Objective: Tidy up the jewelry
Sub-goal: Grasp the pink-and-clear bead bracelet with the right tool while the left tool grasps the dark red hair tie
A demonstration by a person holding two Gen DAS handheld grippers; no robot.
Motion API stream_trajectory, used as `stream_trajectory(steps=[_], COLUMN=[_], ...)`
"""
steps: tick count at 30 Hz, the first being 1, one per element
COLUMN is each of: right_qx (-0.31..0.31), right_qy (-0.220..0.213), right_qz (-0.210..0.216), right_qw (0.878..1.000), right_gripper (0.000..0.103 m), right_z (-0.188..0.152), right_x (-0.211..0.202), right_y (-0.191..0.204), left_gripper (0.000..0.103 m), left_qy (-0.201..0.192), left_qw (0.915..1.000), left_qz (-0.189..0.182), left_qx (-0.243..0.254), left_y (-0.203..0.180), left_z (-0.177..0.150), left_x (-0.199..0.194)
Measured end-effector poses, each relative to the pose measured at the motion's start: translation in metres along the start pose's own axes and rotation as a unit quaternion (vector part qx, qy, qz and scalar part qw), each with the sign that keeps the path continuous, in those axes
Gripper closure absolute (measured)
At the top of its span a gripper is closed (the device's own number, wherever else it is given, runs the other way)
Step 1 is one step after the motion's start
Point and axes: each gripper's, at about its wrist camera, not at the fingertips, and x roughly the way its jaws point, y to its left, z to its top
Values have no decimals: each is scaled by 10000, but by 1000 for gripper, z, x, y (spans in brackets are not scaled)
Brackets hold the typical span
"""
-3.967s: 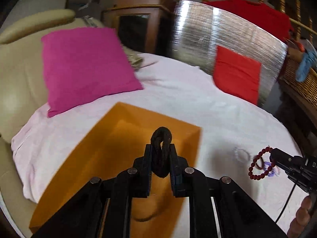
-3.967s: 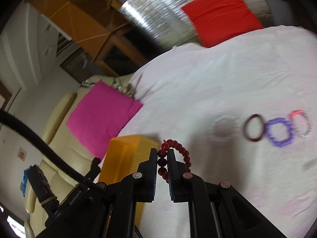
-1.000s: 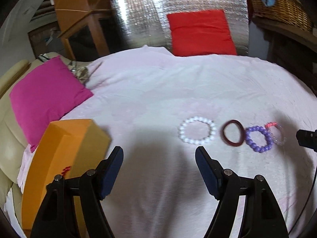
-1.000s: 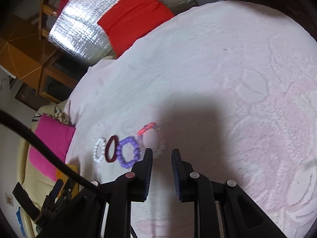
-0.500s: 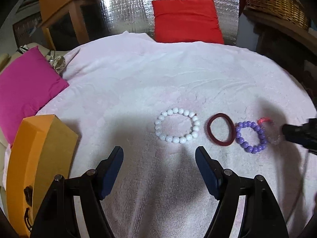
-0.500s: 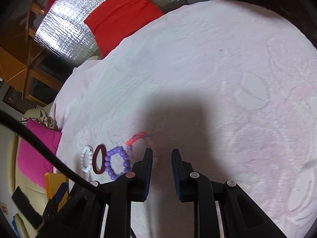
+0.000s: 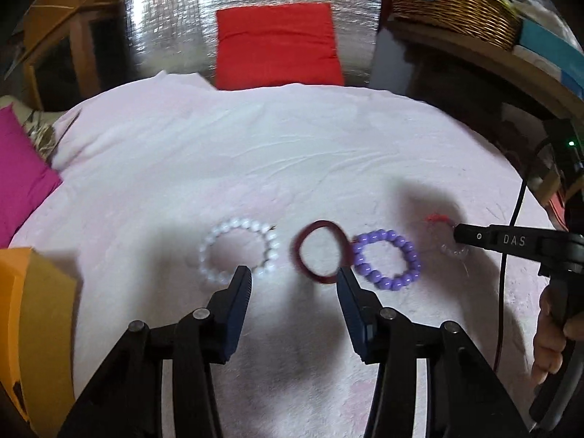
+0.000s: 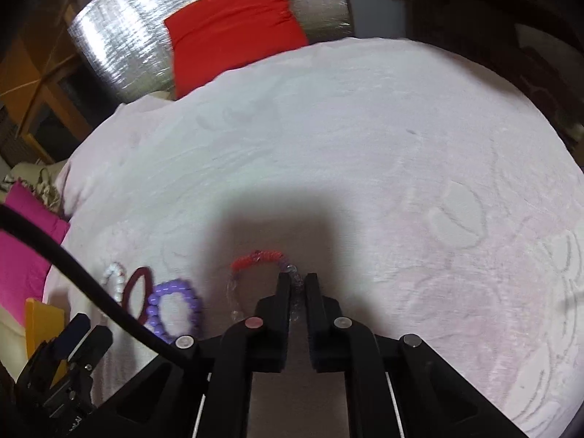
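The right gripper (image 8: 296,284) is pinching the clear-and-red bracelet (image 8: 255,257); the left gripper (image 7: 294,279), its spread fingers just closing on nothing, is hovering at the maroon ring's (image 7: 321,252) six o'clock.

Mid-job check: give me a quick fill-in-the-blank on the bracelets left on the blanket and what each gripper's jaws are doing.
1. The right gripper has its jaws shut on the clear-and-____ bracelet.
2. The dark red band lies between the white bead bracelet and the ____ bead bracelet.
3. The left gripper has nothing between its jaws, which are ____ and have just been closing.
4. The ____ box sits at the blanket's left edge.

Missing: red; purple; open; orange
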Motion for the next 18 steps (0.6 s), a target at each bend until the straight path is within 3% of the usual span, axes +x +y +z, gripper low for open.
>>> stream_trajectory(steps=[3, 12, 18], right_qx=[249, 504, 635], right_qy=[99, 240, 284], right_qz=[-37, 155, 240], right_qw=[9996, 9983, 9973], right_gripper=[93, 93, 93], right_z=[2, 1, 7], right_x=[1, 0, 5], right_y=[-18, -37, -39], left_gripper=[53, 53, 53], left_qy=[-33, 287, 255], left_qw=[9996, 9959, 9956], left_qz=[-289, -396, -512], left_qx=[66, 765, 736], left_y=[-2, -22, -12], left_z=[2, 2, 10], left_x=[6, 34, 43])
